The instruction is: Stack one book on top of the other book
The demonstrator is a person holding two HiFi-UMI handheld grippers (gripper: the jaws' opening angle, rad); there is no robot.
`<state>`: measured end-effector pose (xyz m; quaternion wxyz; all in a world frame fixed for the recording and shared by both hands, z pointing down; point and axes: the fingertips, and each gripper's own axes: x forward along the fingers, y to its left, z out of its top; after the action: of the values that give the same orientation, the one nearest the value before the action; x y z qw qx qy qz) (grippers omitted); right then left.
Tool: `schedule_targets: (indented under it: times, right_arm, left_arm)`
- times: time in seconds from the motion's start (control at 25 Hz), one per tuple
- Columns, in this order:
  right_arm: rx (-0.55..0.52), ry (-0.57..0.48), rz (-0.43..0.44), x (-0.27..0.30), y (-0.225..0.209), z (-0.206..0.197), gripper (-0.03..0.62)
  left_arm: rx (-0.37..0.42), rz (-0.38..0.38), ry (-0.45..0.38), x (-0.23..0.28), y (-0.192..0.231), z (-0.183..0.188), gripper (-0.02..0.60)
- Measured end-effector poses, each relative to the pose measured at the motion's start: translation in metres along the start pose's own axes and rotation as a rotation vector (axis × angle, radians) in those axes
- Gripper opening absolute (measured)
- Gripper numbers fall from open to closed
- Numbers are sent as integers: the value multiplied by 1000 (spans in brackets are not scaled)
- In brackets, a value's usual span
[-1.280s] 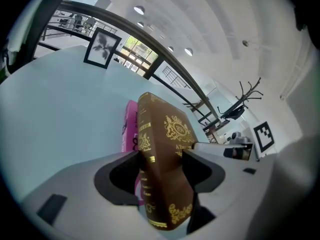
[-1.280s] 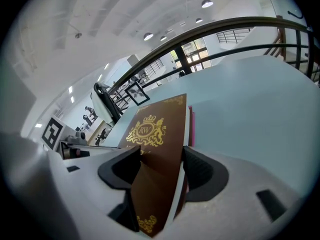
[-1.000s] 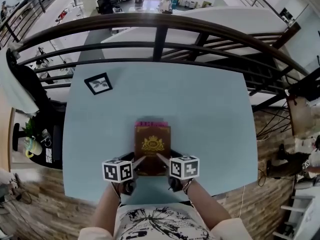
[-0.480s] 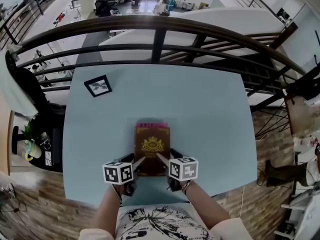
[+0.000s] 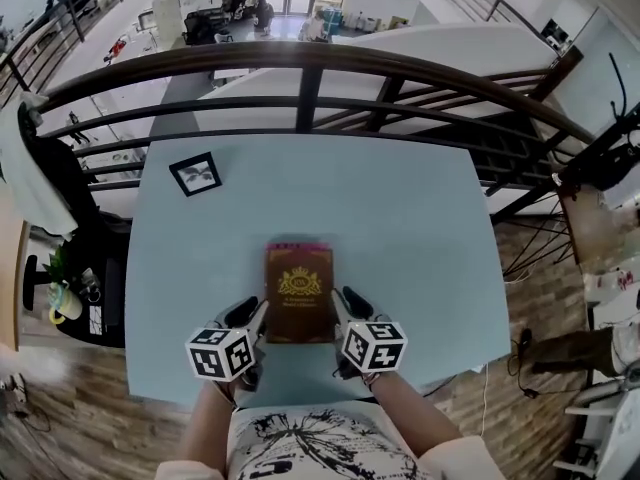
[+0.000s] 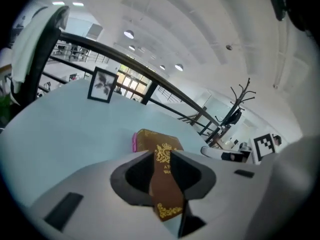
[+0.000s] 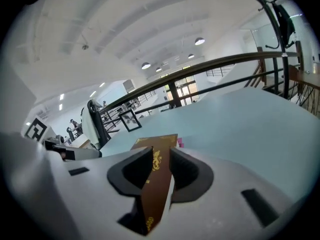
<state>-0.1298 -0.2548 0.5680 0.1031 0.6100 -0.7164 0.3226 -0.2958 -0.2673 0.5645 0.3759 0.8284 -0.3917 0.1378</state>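
A brown book with a gold crest (image 5: 299,293) lies flat on a pink book, of which only a sliver (image 5: 298,241) shows at the far edge. The stack rests on the pale blue table (image 5: 420,228). My left gripper (image 5: 247,315) hovers by the stack's near left corner and my right gripper (image 5: 343,302) by its near right corner, both lifted off it. Both pairs of jaws are closing, with a narrow gap left. In the left gripper view (image 6: 162,171) and the right gripper view (image 7: 161,171) the brown book (image 6: 156,140) (image 7: 155,145) shows through that gap, lying beyond the jaws, not gripped.
A small black-framed picture (image 5: 196,173) stands at the table's far left. A dark metal railing (image 5: 310,68) runs behind the table's far edge. The near table edge is just under my grippers. A chair with a white cloth (image 5: 40,168) stands to the left.
Both grippers have come up off the brown book's near corners and drawn back and outward. Their jaws have narrowed. The stacked books have not moved.
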Motion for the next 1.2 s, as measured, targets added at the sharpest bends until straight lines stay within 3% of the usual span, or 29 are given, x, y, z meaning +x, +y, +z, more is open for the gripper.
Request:
schedule_targets:
  times: [0.08, 0.16, 0.36, 0.68, 1.0, 1.2]
  right_arm:
    - [-33, -69, -16, -13, 1, 14, 37]
    - [-74, -128, -19, -26, 6, 27, -6]
    - [-213, -286, 36, -58, 43, 66, -6]
    - [-464, -495, 101, -106, 111, 103, -6]
    - [-487, -543, 107, -125, 138, 110, -8]
    - [-525, -537, 101, -125, 147, 108, -8]
  left_arm:
    - [13, 8, -80, -13, -7, 13, 44]
    - [29, 9, -147, -26, -13, 23, 26]
    - [164, 24, -267, -57, -30, 47, 20]
    - [459, 51, -478, -115, -70, 89, 20]
    - [555, 64, -594, -164, -85, 116, 20]
    - [531, 67, -585, -169, -76, 115, 17]
